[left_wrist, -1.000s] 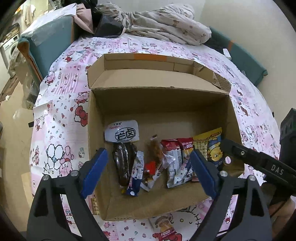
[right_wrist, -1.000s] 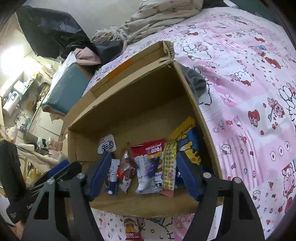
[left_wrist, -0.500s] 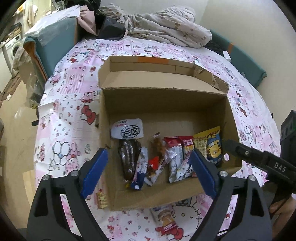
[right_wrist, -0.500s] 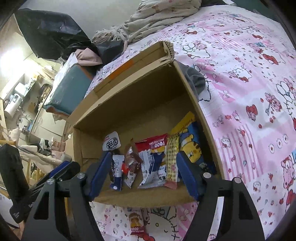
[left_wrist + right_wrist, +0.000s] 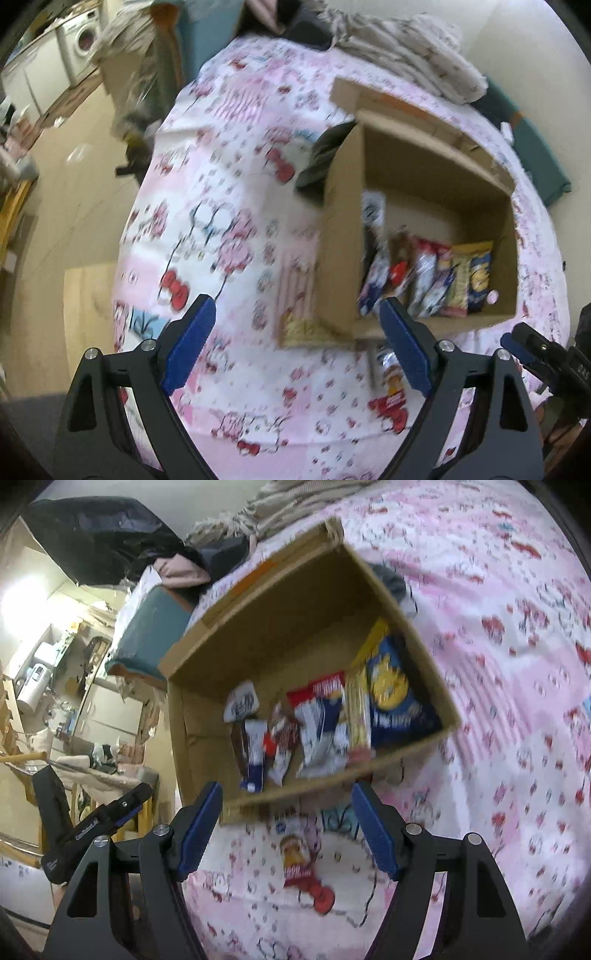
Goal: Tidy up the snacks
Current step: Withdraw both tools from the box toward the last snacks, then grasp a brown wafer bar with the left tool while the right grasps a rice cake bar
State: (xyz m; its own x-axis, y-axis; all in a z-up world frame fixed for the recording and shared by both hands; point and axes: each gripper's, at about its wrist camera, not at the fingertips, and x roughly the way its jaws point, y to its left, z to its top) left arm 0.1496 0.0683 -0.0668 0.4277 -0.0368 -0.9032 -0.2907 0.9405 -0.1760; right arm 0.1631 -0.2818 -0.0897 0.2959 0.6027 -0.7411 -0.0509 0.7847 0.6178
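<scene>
Both grippers, left (image 5: 295, 347) and right (image 5: 288, 830), hang spread wide and empty. One snack packet (image 5: 295, 860) lies on the bedsheet (image 5: 498, 738) beside the box (image 5: 413, 631); grabbing hastily could bunch the sheet instead.

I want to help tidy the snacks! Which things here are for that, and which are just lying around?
For the snacks job:
box
snacks in the box
loose snack on the sheet
left gripper
right gripper

Just lying around:
bedding pile
black bag
washing machine
</scene>
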